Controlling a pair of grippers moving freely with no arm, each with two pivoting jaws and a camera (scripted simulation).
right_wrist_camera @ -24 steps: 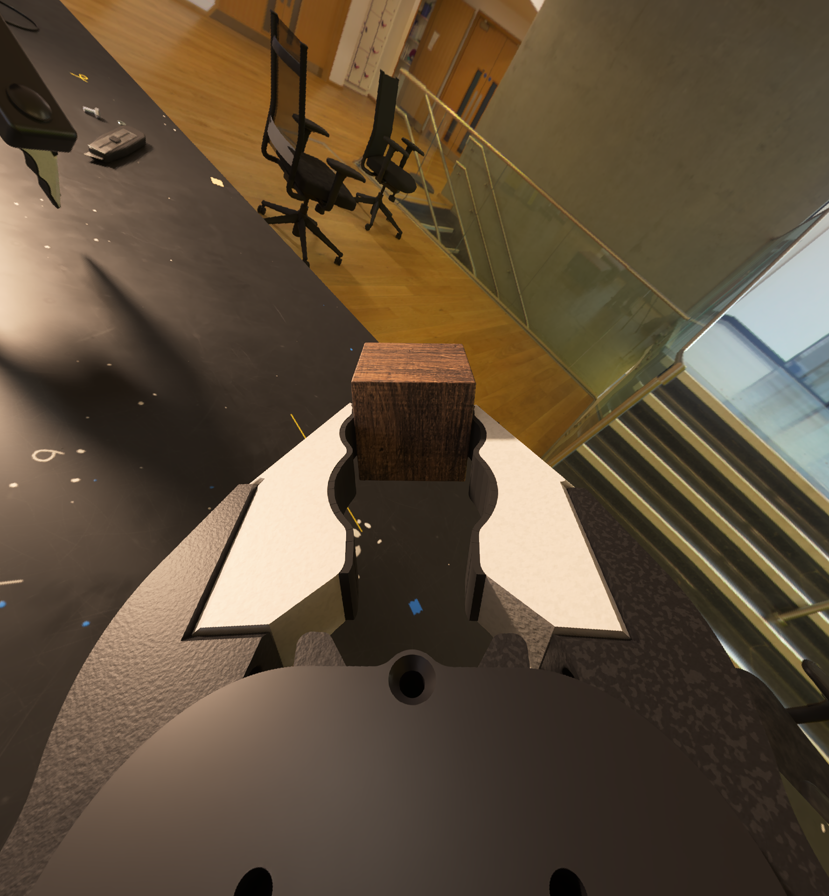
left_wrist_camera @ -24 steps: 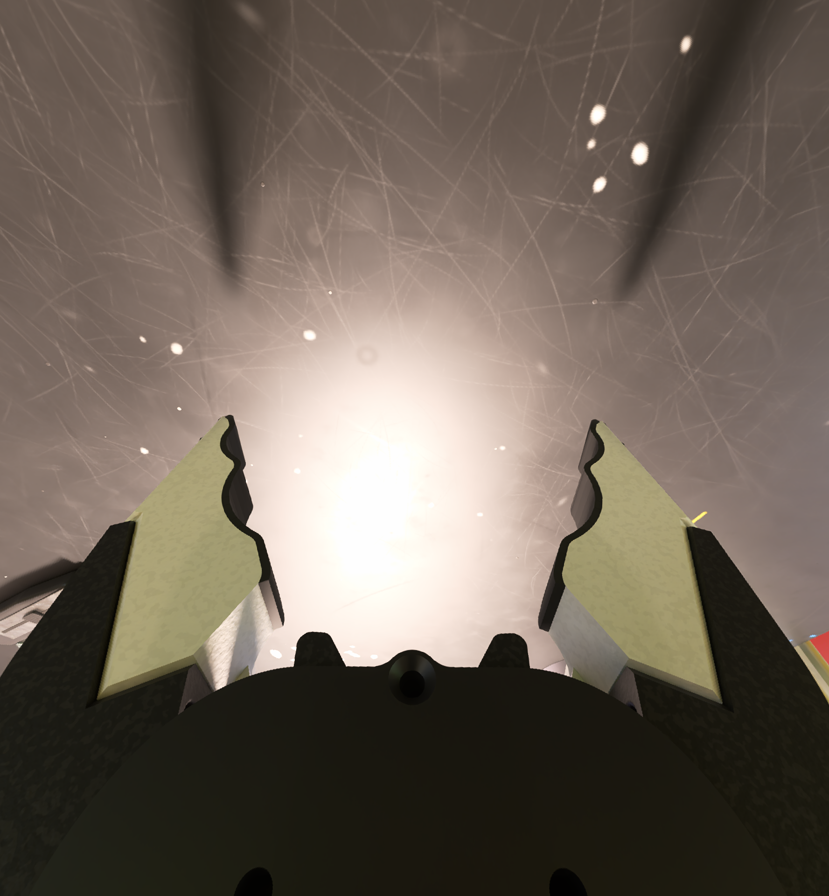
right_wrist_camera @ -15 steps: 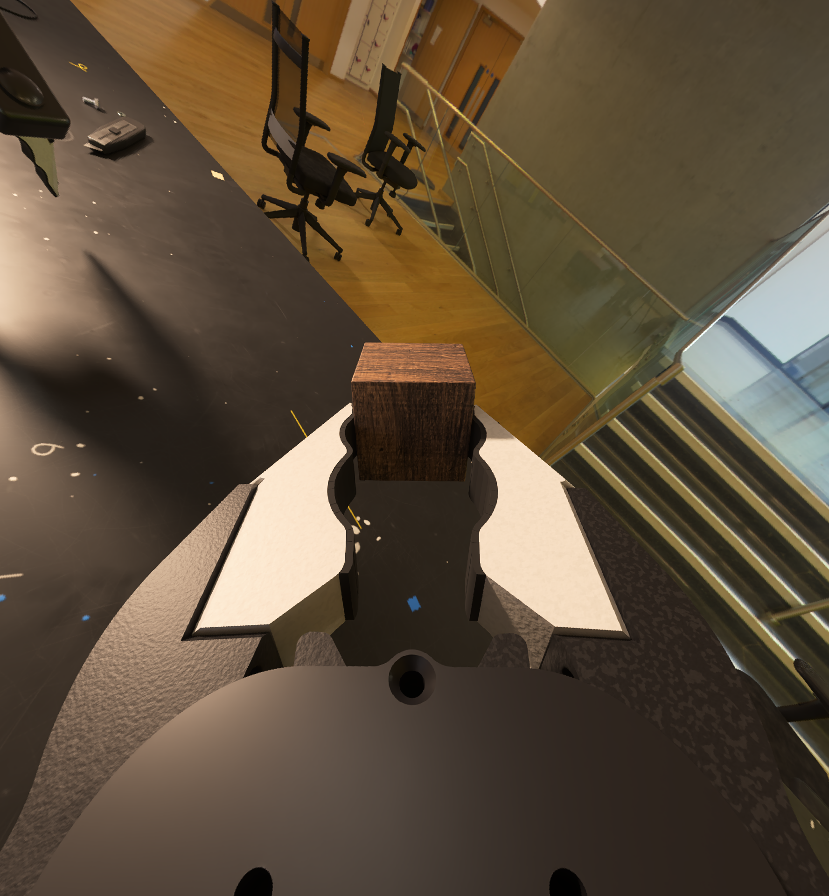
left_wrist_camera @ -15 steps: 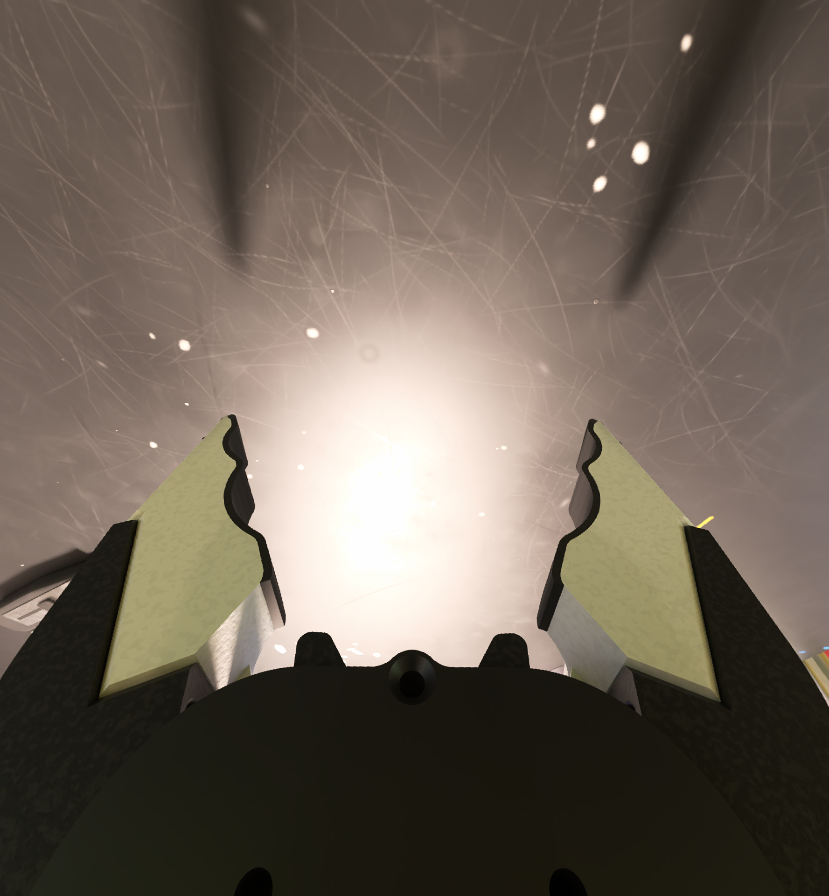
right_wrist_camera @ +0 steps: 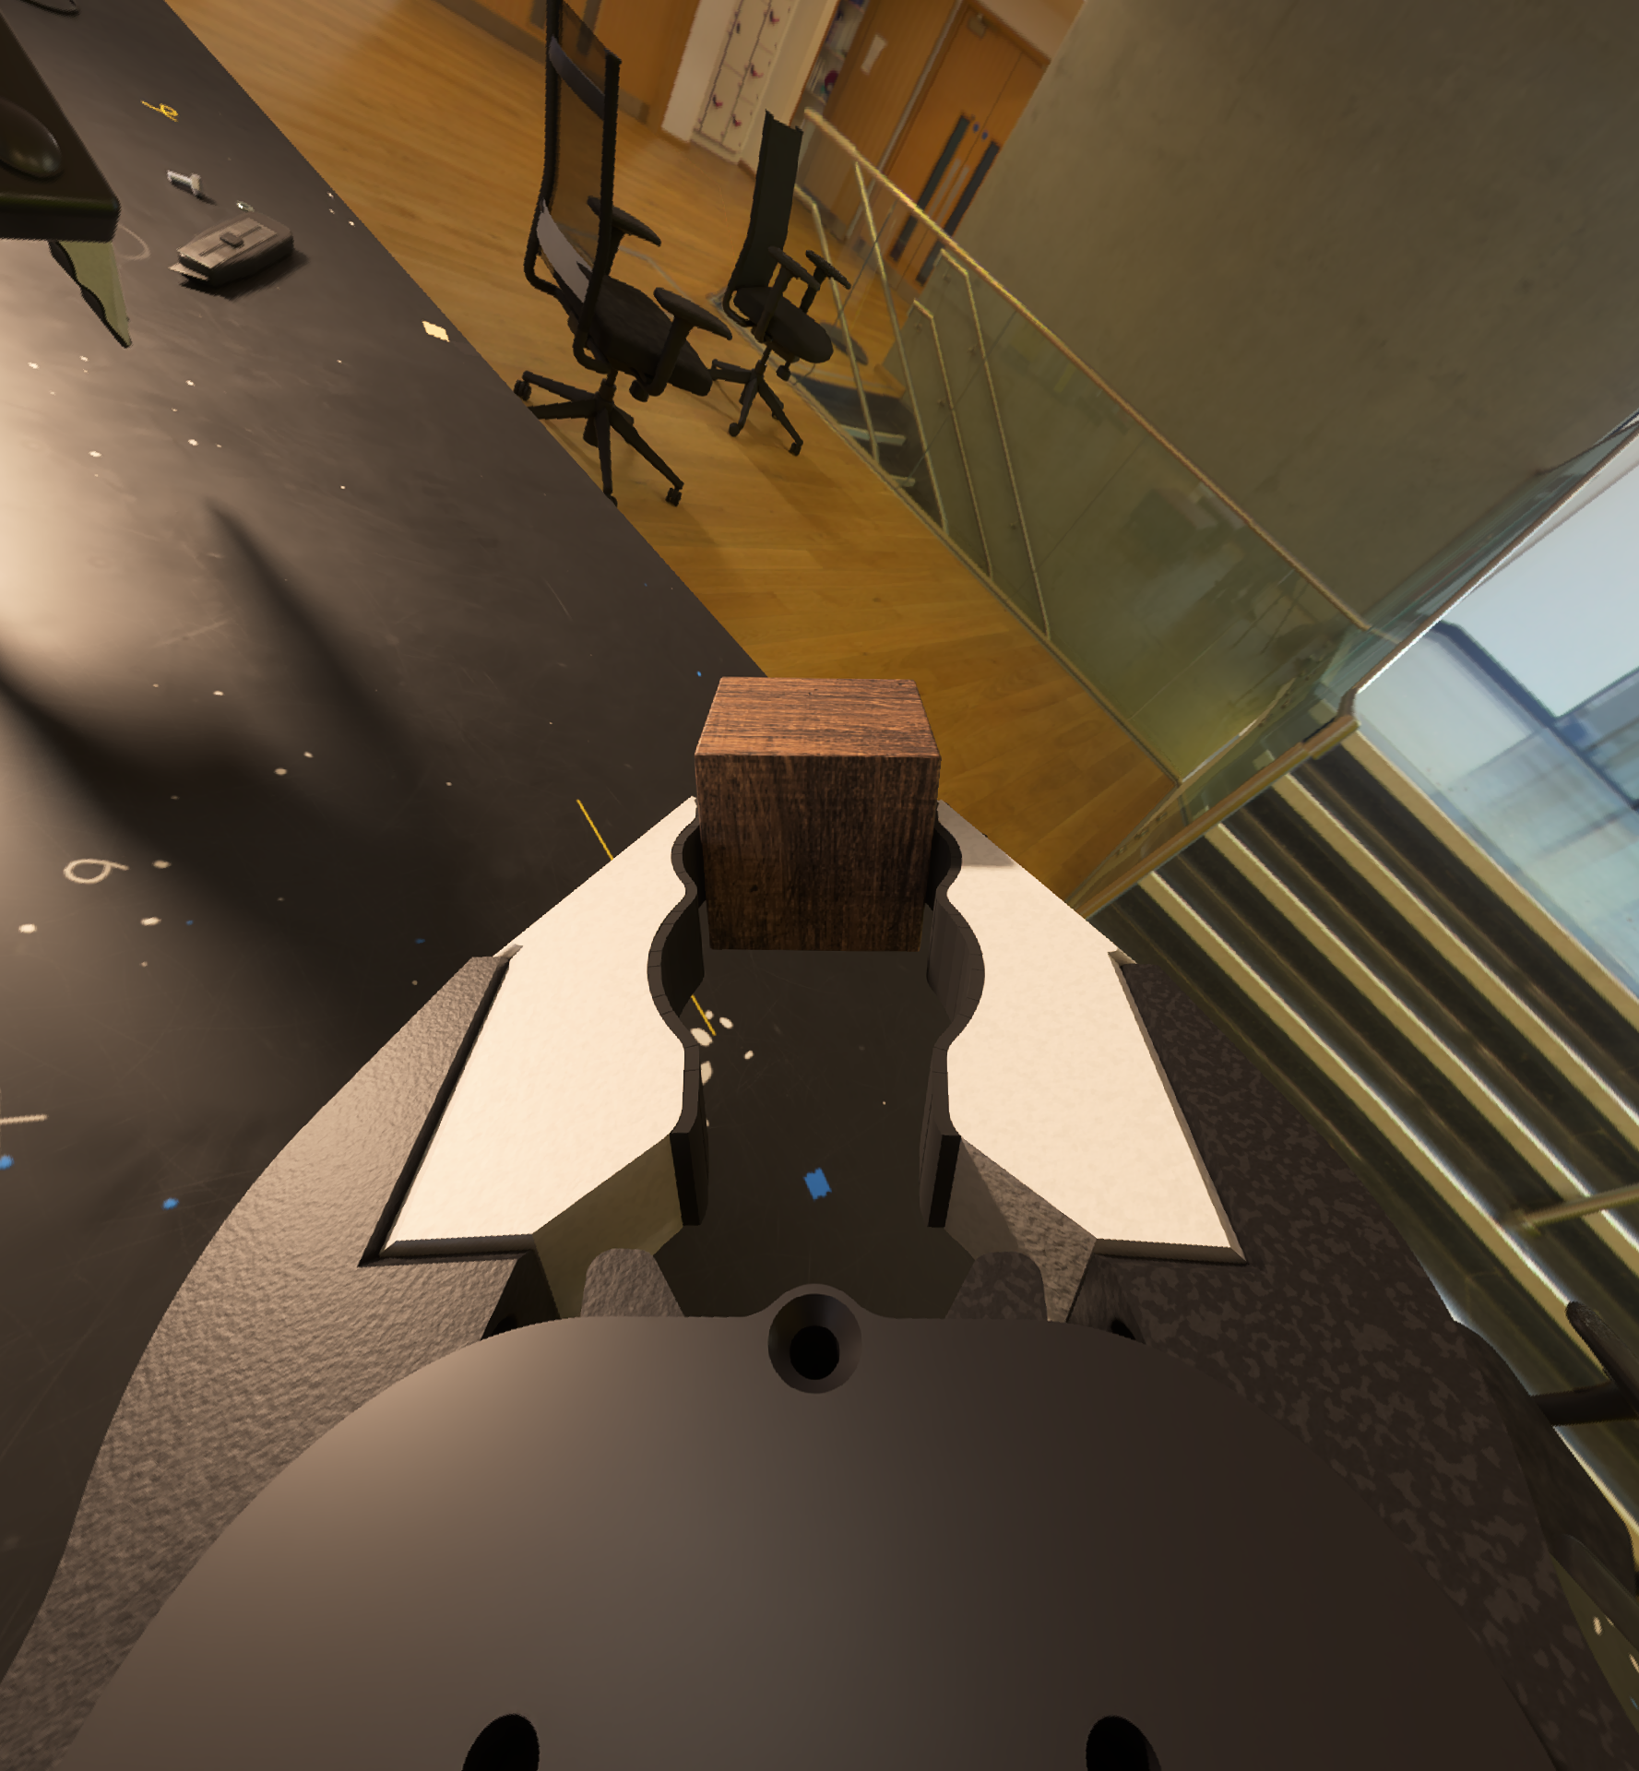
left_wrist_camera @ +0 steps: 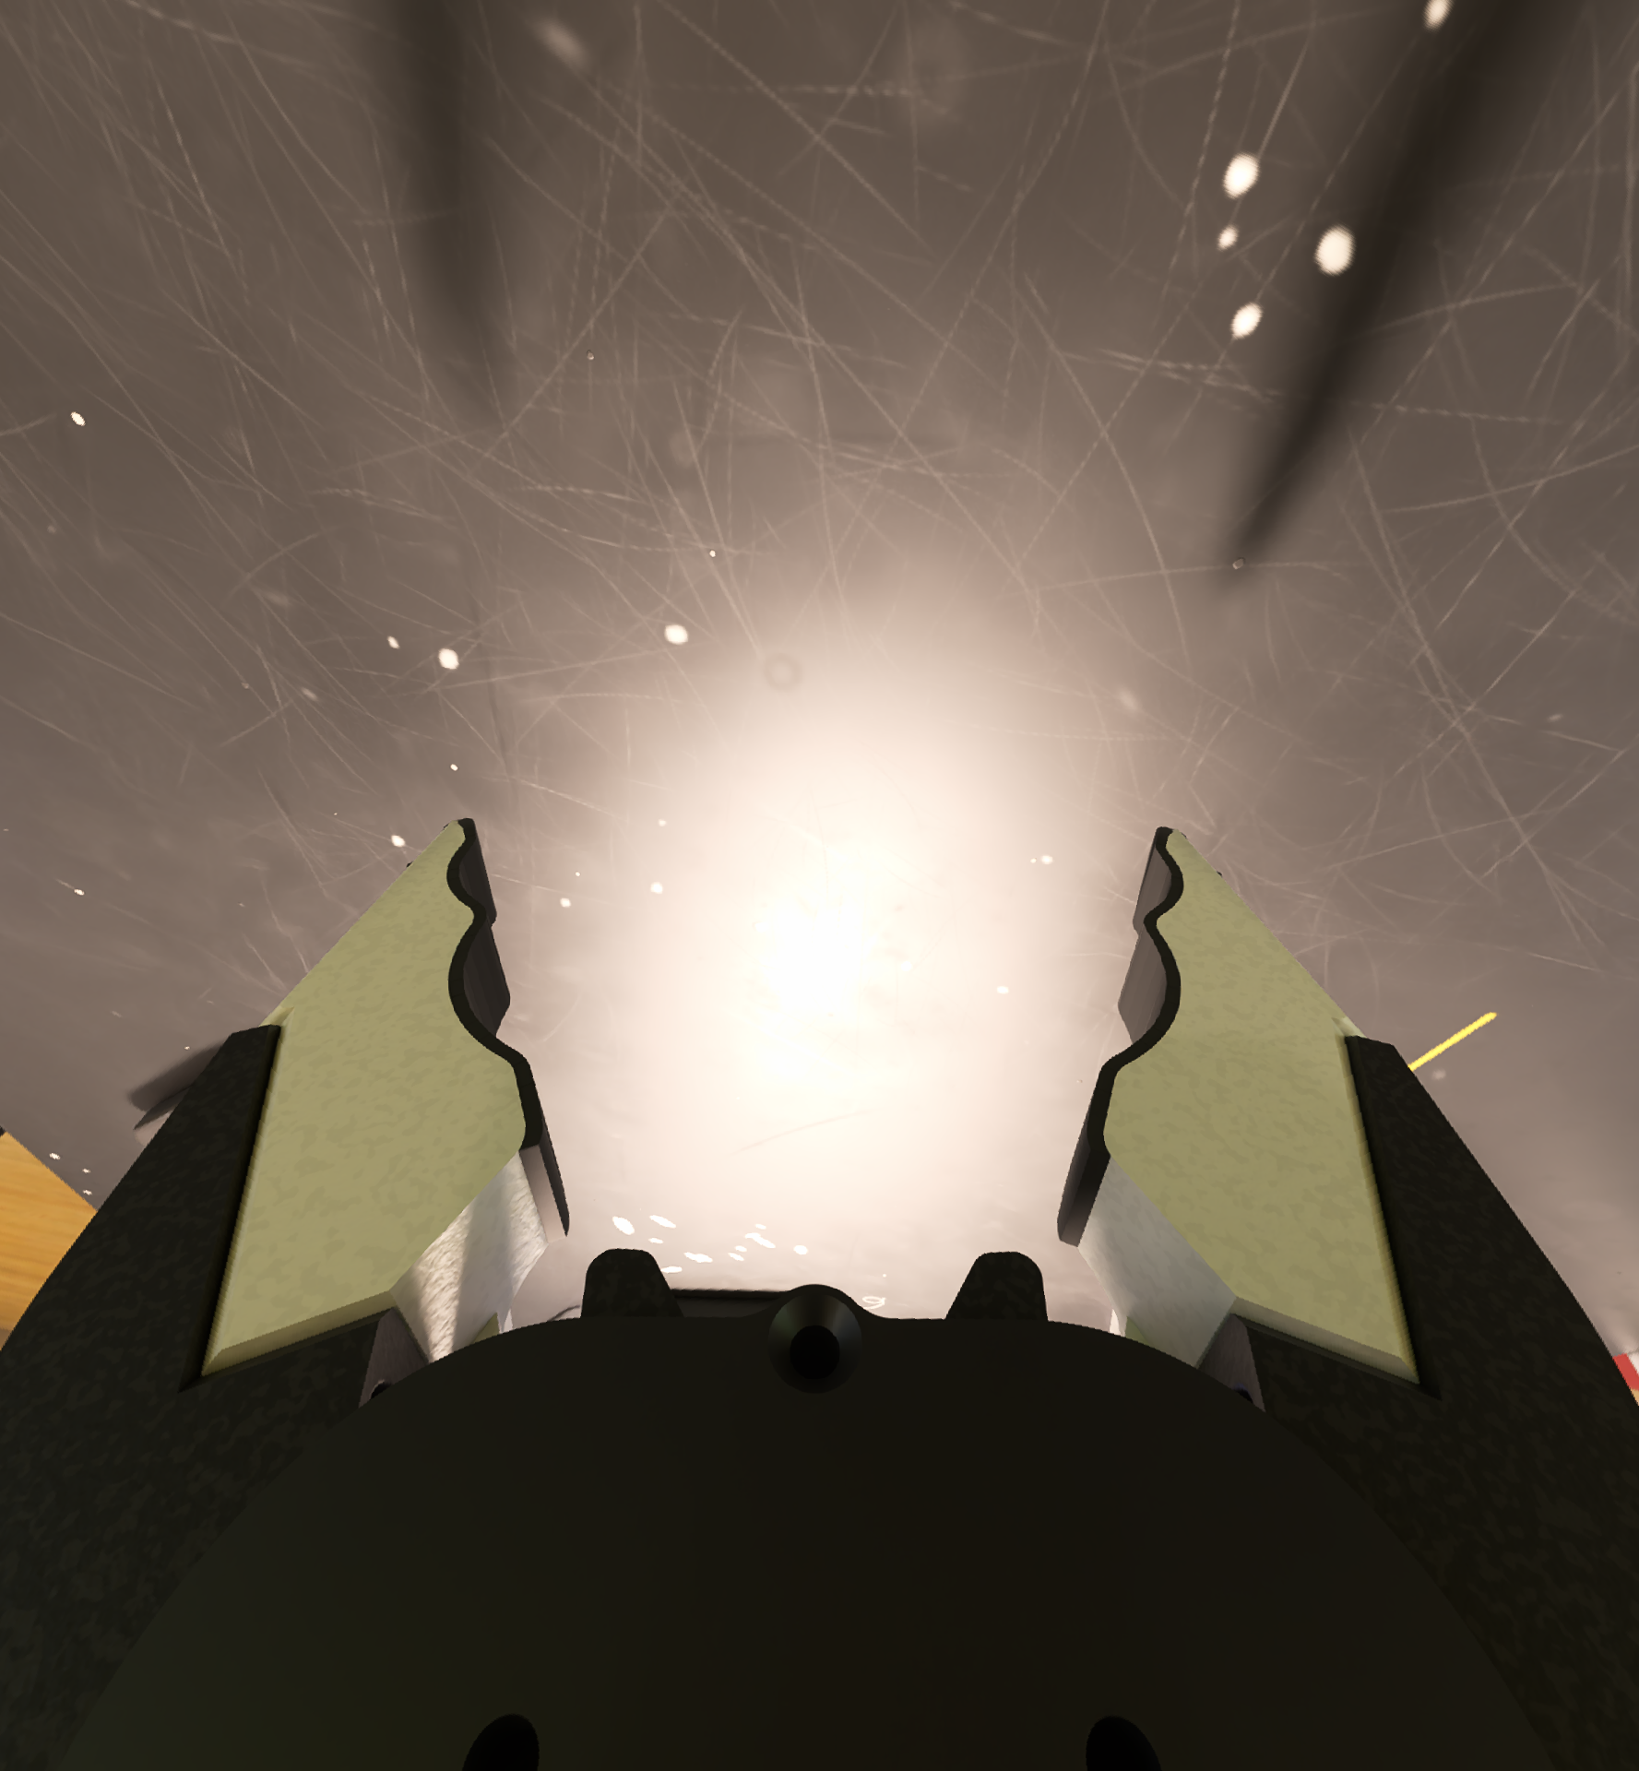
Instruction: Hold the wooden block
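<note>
The dark brown wooden block [right_wrist_camera: 815, 824] sits clamped between the tips of my right gripper [right_wrist_camera: 817, 843], which is shut on it and holds it above the black table [right_wrist_camera: 221, 623] near the table's edge. My left gripper [left_wrist_camera: 815, 839] is open and empty, its jaws spread wide, pointing down at the scratched dark tabletop [left_wrist_camera: 796, 431] with a bright glare on it. The left gripper also shows far off in the right wrist view [right_wrist_camera: 96, 287], above the table at the upper left. The block does not show in the left wrist view.
A small grey device [right_wrist_camera: 231, 251] lies on the table at the far left. Two black office chairs [right_wrist_camera: 624, 316] stand on the wooden floor beyond the table edge. A glass railing [right_wrist_camera: 1084, 479] and stairs lie to the right.
The right gripper still holds the block, with only a slight shift of view. The left gripper's view has drifted, the grey device at its left edge sliding out of sight.
</note>
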